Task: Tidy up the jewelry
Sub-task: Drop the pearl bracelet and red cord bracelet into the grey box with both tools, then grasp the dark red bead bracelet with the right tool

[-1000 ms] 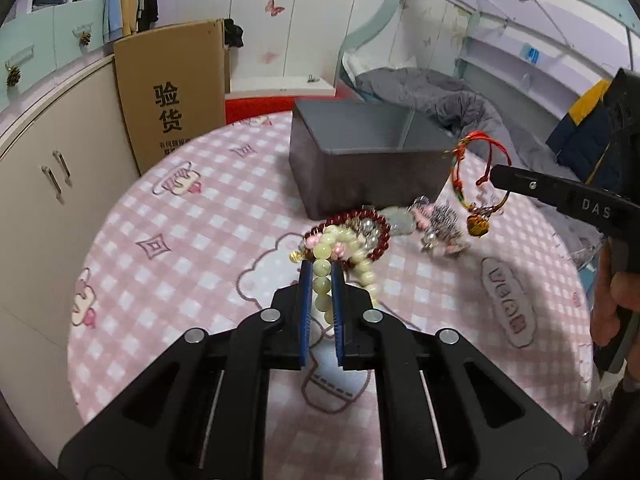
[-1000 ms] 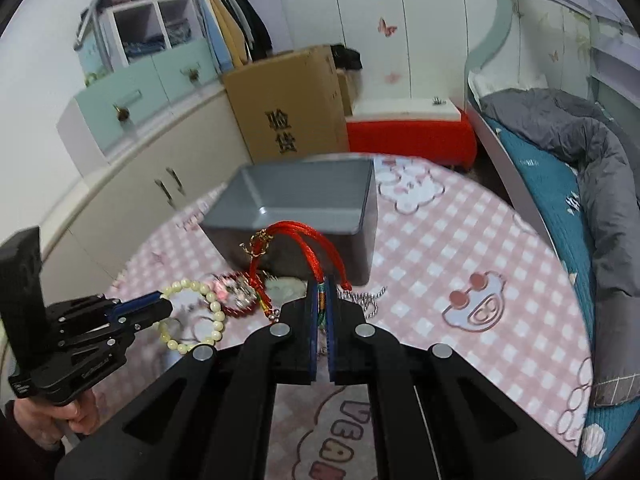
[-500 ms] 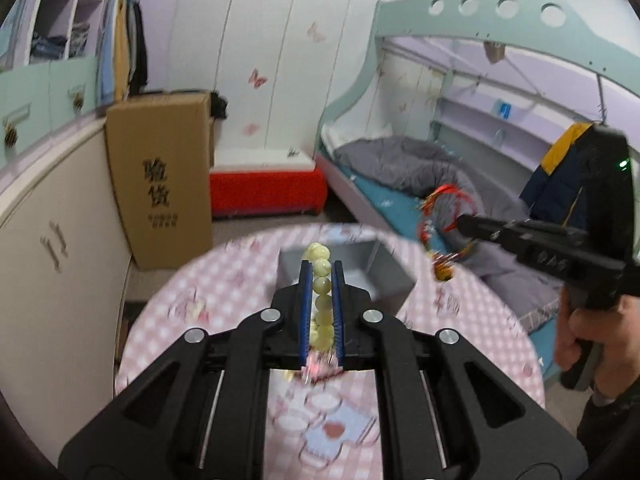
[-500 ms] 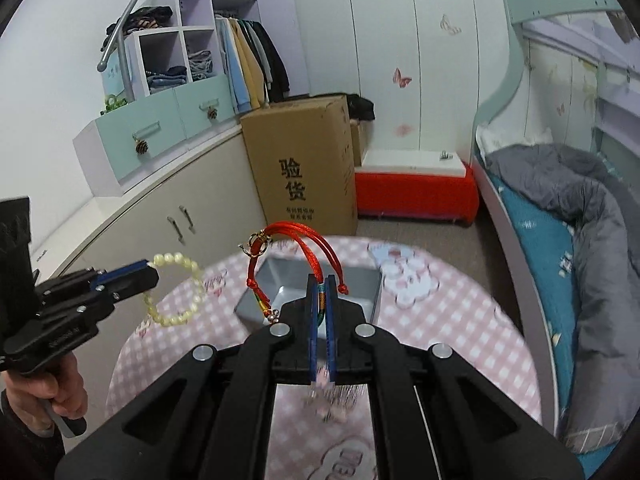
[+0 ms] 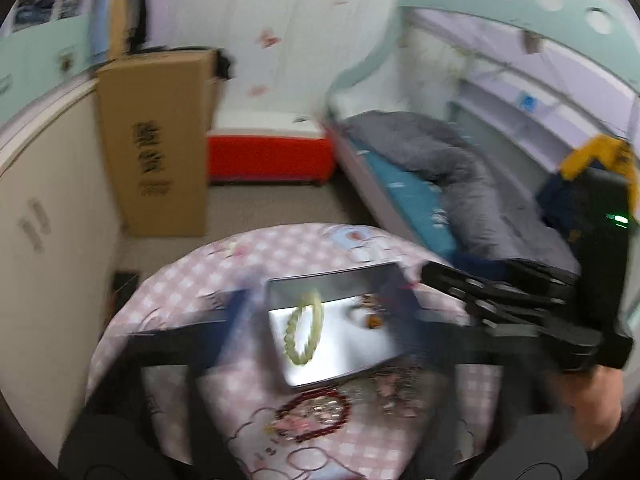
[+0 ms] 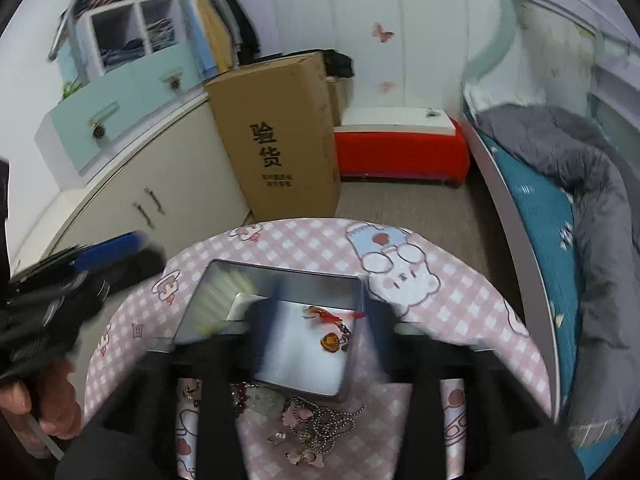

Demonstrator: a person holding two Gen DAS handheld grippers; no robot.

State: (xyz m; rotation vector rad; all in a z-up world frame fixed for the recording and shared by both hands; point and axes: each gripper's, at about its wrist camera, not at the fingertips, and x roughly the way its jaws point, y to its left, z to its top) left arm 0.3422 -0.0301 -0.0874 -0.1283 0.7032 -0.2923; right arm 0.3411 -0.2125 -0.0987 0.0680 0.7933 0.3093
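Both grippers hang above the grey box (image 6: 276, 320) with jaws spread wide and holding nothing; motion blur smears the fingers. From the left gripper (image 5: 320, 312), the pale bead bracelet (image 5: 304, 332) lies below, in the left part of the box. From the right gripper (image 6: 316, 320), the red cord bracelet (image 6: 332, 324) with its amber charm rests on the box floor. On the counter (image 6: 460, 304), just beside the near wall of the box, remain a dark red bead bracelet (image 5: 316, 416) and a tangle of chains and charms (image 6: 316, 424). Risk: the remaining pieces overlap, so a grasp on one may drag a neighbouring chain along or off the counter edge; a low pass could also strike the box wall. Compared with half a second ago, each gripper has released the bracelet it was clamping, and both pieces now lie in the box.
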